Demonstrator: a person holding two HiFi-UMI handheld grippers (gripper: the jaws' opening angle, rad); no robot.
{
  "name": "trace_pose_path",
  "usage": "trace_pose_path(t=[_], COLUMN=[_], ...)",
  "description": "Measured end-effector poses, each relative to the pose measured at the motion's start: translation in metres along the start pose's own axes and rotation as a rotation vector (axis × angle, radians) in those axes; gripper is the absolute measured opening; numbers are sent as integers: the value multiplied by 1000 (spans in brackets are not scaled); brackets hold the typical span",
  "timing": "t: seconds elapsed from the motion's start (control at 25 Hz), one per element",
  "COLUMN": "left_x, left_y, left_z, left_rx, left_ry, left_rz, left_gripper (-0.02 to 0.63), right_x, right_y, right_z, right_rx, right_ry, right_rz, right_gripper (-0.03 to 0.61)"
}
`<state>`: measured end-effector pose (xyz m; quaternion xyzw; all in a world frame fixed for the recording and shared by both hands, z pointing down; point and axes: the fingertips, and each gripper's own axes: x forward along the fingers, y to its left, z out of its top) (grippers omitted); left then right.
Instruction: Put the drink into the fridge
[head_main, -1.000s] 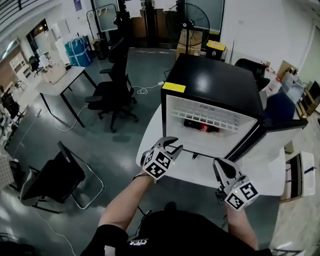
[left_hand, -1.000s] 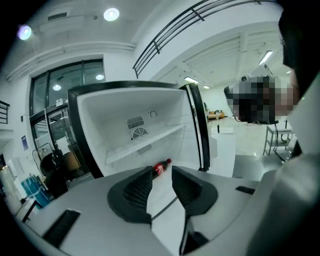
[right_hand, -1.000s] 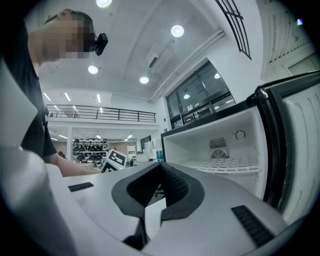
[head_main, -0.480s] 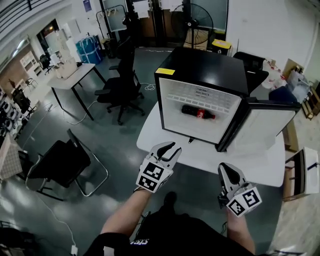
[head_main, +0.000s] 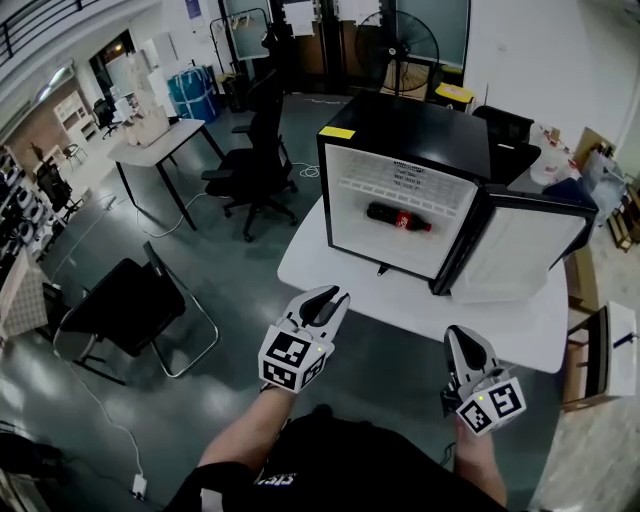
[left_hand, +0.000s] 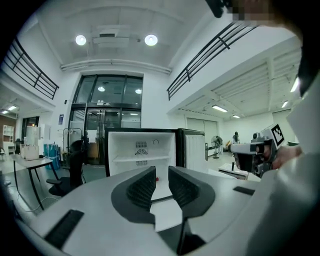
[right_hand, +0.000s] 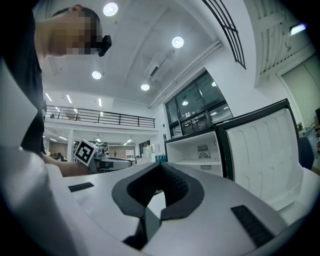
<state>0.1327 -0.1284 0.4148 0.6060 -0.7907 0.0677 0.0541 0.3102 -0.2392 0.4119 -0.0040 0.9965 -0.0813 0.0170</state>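
Across most of the head view spreads a glossy grey floor (head_main: 150, 250), and right of centre on it stands a rounded white table (head_main: 400, 305). On that table, in the upper middle of the frame, sits a small black mini fridge with a white interior (head_main: 410, 125). Its white-lined door (head_main: 520, 250) hangs wide open toward the right edge.

Lower in the frame, short of the table's near rim, are the two tools. The left gripper (head_main: 330, 298), at lower centre, has just been closing its jaws. A narrow gap shows between the pads, and nothing is held there. The right gripper (head_main: 460, 338), at lower right, has its pads pressed tip to tip, clenched on nothing.

Smallest is the dark cola bottle with a red label (head_main: 398, 217). It lies on its side inside the fridge's white compartment, well apart from both grippers and above them in the frame.

The drink looks placed, so what is left, as I judge it, is the door. The right gripper is the nearer to it. Closed jaws set against the door's outer face near its free edge should swing it round in one steady arc. A bottle on its side can roll, so a gentle close is safer than a slam. It is also worth checking that the bottle lies back from the sill.
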Motion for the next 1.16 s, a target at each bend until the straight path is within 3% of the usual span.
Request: trace_pose_path(t=[0.32, 1.16], left_x=[-1, -7], left_y=[0, -1], left_z=[5, 7], left_rx=[0, -6], left_ry=[-16, -37], left_rz=[9, 14], left_gripper=[86, 66], right_x=[10, 7], right_y=[2, 9], right_z=[9, 7], right_rx=[-51, -62], right_ry=[-14, 10], right_rz=[19, 6], right_gripper=[12, 12])
